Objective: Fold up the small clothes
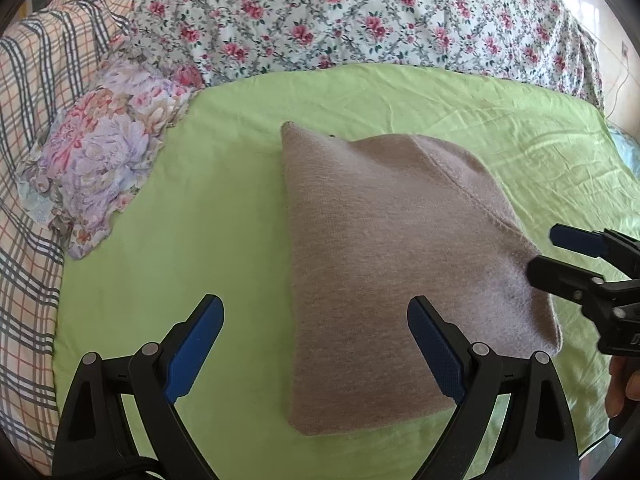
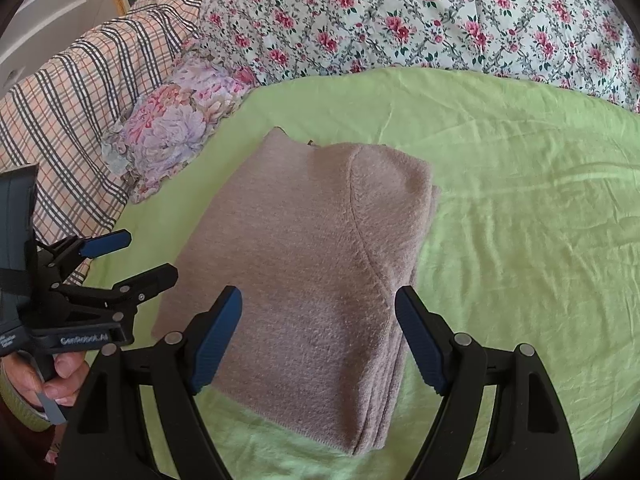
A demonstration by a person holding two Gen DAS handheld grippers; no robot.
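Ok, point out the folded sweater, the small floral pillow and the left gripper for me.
folded sweater (image 2: 320, 264), right wrist view, middle of its top layer.
small floral pillow (image 1: 104, 152), left wrist view, centre of its printed cover.
left gripper (image 2: 132, 254), right wrist view, gap midway between its open fingertips.

"GenRobot.AI" is printed in white on the black body of the left gripper (image 2: 136, 258). A partial marking on the right gripper (image 1: 548, 254) cannot be read.

Folded taupe garment (image 1: 392, 264) on green sheet (image 1: 224, 208), left gripper (image 1: 316, 344) (jaws wide) above.
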